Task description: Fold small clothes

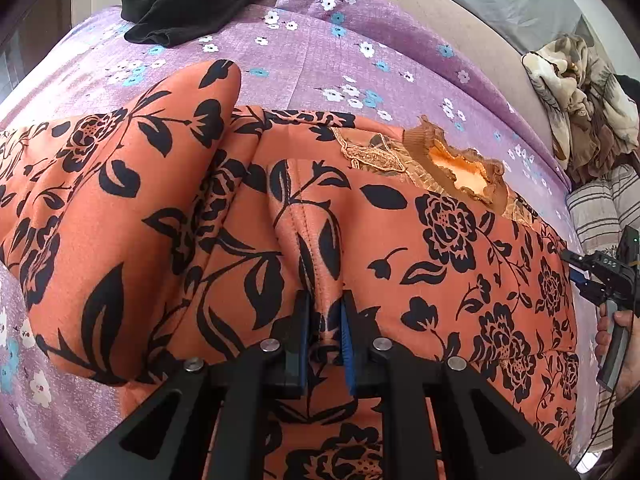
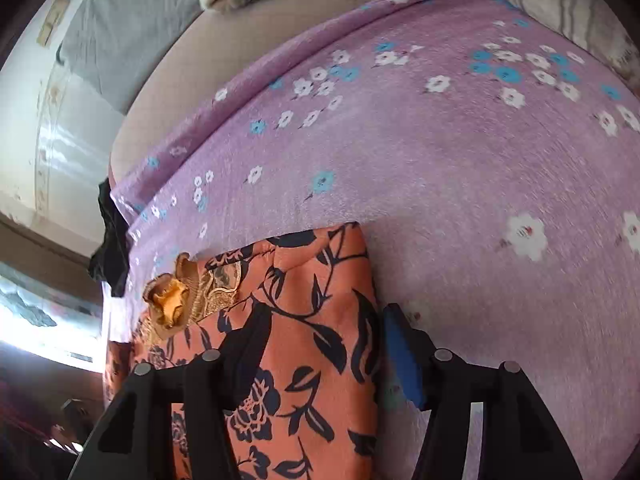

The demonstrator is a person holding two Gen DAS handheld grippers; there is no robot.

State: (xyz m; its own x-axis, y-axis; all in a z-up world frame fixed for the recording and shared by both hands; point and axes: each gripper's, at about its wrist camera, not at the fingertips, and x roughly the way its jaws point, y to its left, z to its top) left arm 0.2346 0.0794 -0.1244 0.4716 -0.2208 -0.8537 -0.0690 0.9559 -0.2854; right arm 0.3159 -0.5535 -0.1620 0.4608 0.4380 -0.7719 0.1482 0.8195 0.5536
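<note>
An orange garment (image 1: 400, 240) with black flowers and a gold lace neckline (image 1: 452, 164) lies spread on the purple floral bedsheet (image 1: 320, 60). My left gripper (image 1: 326, 314) is shut on a pinched ridge of the cloth near its middle. In the left wrist view my right gripper (image 1: 574, 274), held by a hand (image 1: 616, 332), is at the garment's right edge. In the right wrist view the garment (image 2: 312, 320) has a folded edge lying between the fingers of my right gripper (image 2: 324, 320). The blue pad (image 2: 404, 356) stands just off the cloth, so the jaws are apart.
A black garment (image 1: 192, 4) lies at the far left of the bed. A beige patterned blanket (image 1: 580, 92) is heaped at the far right, beside a striped pillow (image 1: 600, 208). Bare purple sheet (image 2: 460, 200) stretches beyond the garment.
</note>
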